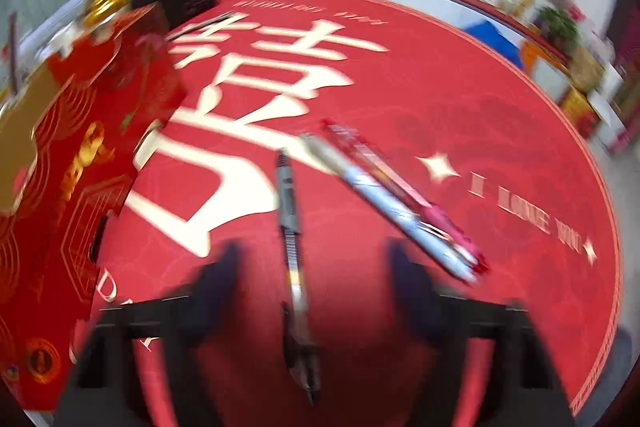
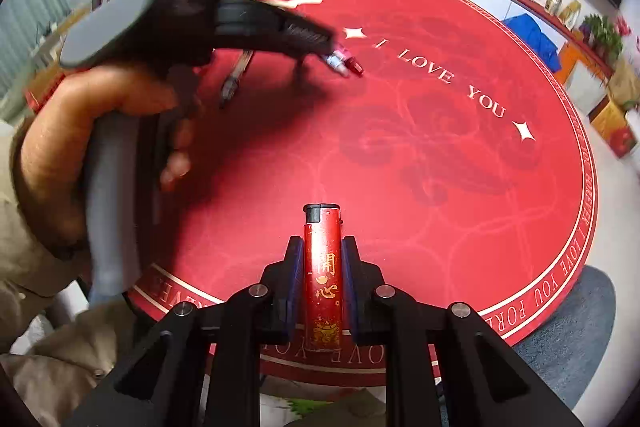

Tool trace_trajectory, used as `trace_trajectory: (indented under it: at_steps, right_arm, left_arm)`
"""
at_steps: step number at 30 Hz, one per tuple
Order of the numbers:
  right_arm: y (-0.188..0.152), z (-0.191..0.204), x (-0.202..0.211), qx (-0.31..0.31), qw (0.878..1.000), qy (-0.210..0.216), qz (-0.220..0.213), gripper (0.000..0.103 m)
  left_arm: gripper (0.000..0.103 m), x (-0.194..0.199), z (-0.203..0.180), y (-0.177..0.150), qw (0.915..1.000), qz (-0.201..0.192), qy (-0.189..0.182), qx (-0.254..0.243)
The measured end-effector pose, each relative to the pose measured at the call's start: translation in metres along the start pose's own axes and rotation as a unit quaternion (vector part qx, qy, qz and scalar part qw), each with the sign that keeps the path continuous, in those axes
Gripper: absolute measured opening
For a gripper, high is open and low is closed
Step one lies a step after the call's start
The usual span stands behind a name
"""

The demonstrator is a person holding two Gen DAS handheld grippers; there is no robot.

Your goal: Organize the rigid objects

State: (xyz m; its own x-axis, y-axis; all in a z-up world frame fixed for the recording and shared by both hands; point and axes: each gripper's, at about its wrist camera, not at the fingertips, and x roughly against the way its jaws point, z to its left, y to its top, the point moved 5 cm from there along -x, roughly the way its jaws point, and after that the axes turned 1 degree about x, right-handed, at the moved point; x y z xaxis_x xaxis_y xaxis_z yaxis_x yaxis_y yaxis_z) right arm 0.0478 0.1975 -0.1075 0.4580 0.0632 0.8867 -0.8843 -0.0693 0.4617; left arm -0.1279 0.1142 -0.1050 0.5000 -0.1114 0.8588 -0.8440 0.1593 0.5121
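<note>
Red lighter (image 2: 322, 275) with gold characters and black top standing upright, pinched between blue pads; dark grey pen (image 1: 294, 259) lying flat on the red mat, white pen (image 1: 384, 201) and pink pen (image 1: 404, 187) just beside it, touching side by side.

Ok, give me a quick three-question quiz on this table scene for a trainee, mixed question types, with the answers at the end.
1. True or false: the right gripper is shut on the red lighter.
2. How many pens lie on the red mat?
A. one
B. three
C. five
3. Fill in: the black pen lies between the left gripper's fingers, which are not yet ____ on it.

Key:
1. True.
2. B: the black pen, a white pen and a pink pen.
3. closed.
</note>
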Motion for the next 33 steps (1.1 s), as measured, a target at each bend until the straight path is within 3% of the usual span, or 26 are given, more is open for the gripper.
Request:
trace_trajectory:
  at_steps: [1, 3, 6, 11, 20, 33]
  right_arm:
    - [0.002, -0.004, 0.004, -0.004, 1.0, -0.002, -0.006, 0.02]
    - [0.008, -0.011, 0.011, -0.013, 1.0, -0.001, -0.014, 0.02]
    - [0.016, -0.022, 0.02, -0.028, 0.999, 0.007, -0.018, 0.02]
    - [0.026, -0.032, 0.027, -0.046, 0.999, 0.011, -0.027, 0.02]
    - [0.038, -0.034, 0.032, -0.065, 0.997, 0.033, -0.025, 0.02]
    - [0.04, -0.03, 0.035, -0.061, 0.998, 0.025, -0.021, 0.02]
  left_arm:
    - [0.016, 0.003, -0.005, -0.001, 0.9998, 0.008, -0.01, -0.016]
    - [0.011, 0.005, -0.007, -0.003, 0.999, 0.028, -0.027, -0.023]
    - [0.01, 0.014, -0.007, -0.012, 0.9965, 0.054, -0.06, -0.021]
    - [0.01, 0.046, -0.005, -0.029, 0.9951, 0.043, -0.076, -0.046]
    - [0.01, 0.09, -0.003, -0.052, 0.9943, 0.013, -0.071, -0.078]
    - [0.011, 0.096, 0.003, -0.068, 0.9943, 0.015, -0.074, -0.076]
